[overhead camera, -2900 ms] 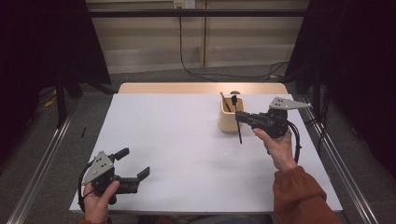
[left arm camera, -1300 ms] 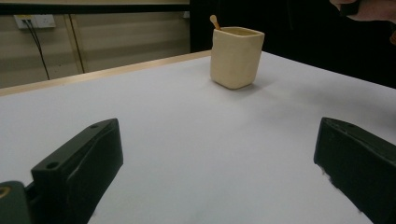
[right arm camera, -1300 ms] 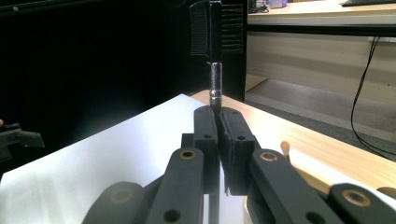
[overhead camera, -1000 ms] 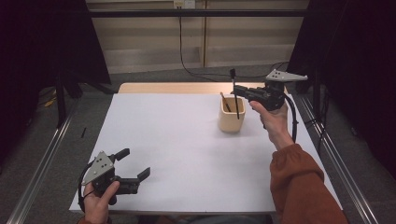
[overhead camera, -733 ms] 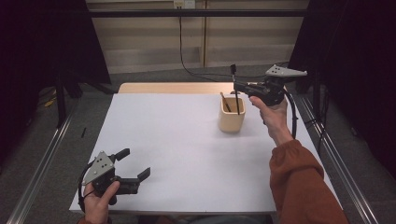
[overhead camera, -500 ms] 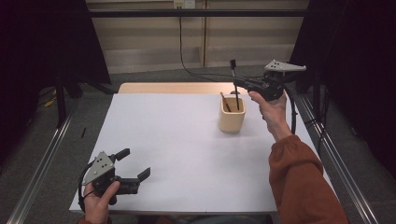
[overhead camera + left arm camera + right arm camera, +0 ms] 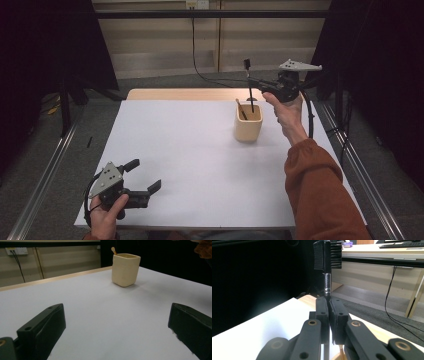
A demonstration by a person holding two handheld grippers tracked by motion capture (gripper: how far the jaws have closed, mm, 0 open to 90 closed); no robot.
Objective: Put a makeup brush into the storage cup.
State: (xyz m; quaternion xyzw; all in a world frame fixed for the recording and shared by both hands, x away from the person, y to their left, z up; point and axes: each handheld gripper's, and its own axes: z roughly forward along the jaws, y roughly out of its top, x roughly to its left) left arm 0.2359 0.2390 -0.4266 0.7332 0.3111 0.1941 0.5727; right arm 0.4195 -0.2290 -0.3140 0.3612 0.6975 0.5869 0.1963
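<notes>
- A thin black brush [image 7: 248, 82] with a flat bristled head at its top is clamped between the closed jaws of the right gripper [image 7: 260, 85], as seen in the high view.
- In the right gripper view the two black jaws are pressed together on the brush's [image 7: 325, 270] handle, with the metal ferrule and the bristled head standing straight up above them.
- The brush is held upright over the beige square cup [image 7: 248, 122]; its lower tip is seen at the cup's mouth, though whether it touches anything inside cannot be told.
- A light wooden stick [image 7: 240, 107] is leaned inside the cup, its rounded end poking above the rim [image 7: 114, 250] in the left gripper view.
- The cup is stood on the white table top [image 7: 190, 160], toward the far right part of it.
- The right gripper is carried above the table by a hand in a rust-coloured sleeve [image 7: 320, 195].
- The left gripper [image 7: 142, 182] is held low at the near left corner of the table, well apart from the cup.
- Its jaws are spread wide, with nothing between them but bare table.
</notes>
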